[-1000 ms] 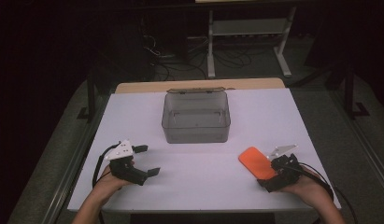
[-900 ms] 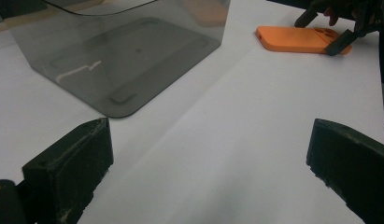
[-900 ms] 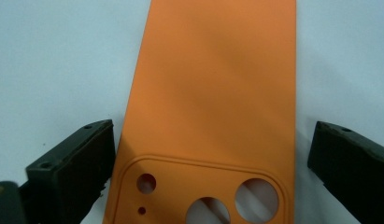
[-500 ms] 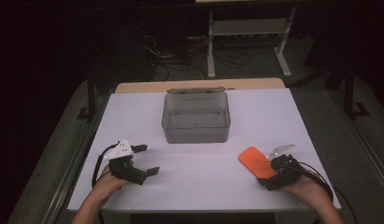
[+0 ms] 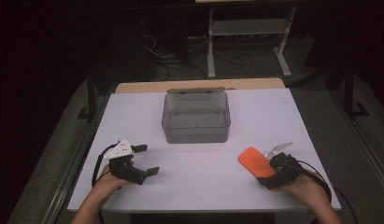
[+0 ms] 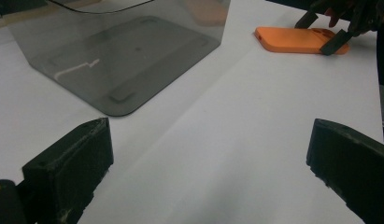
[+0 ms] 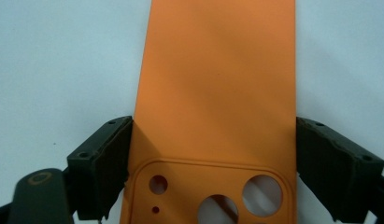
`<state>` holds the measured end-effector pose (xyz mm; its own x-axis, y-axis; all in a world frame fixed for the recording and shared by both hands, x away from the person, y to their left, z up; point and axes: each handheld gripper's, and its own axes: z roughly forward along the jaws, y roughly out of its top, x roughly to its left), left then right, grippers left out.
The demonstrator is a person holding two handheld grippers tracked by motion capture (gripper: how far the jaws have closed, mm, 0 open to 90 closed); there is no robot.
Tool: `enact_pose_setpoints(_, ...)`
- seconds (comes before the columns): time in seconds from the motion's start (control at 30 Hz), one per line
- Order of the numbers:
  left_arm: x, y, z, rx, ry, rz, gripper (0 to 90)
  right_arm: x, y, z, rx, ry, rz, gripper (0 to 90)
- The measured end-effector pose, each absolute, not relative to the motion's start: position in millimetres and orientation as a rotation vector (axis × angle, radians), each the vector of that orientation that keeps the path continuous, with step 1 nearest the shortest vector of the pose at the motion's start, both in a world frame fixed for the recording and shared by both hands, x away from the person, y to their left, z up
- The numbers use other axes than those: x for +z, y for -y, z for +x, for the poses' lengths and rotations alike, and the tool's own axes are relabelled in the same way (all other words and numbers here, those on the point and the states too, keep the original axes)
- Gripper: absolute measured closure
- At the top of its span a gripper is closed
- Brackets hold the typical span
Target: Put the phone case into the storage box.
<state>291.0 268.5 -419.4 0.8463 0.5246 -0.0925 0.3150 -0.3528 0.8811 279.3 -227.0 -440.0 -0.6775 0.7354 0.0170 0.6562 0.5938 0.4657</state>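
On the white table (image 5: 199,186), the grey transparent box (image 5: 195,117) stands at the middle, toward twelve o'clock. At four o'clock from it lies the orange phone case (image 5: 256,162), flat, its long axis running away from the right gripper (image 5: 268,173) toward eleven o'clock. This gripper has just been closing and now pinches the case's camera end by both long edges. The left gripper (image 5: 146,159), well apart at eight o'clock, is spread and holds nothing.
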Motion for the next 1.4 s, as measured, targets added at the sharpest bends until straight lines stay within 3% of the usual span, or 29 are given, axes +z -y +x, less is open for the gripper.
enact_pose_setpoints(1.4,-420,-268,290,0.237,-0.602,1.974,0.3,-423,240,286,0.835,-2.622,1.17,15.2)
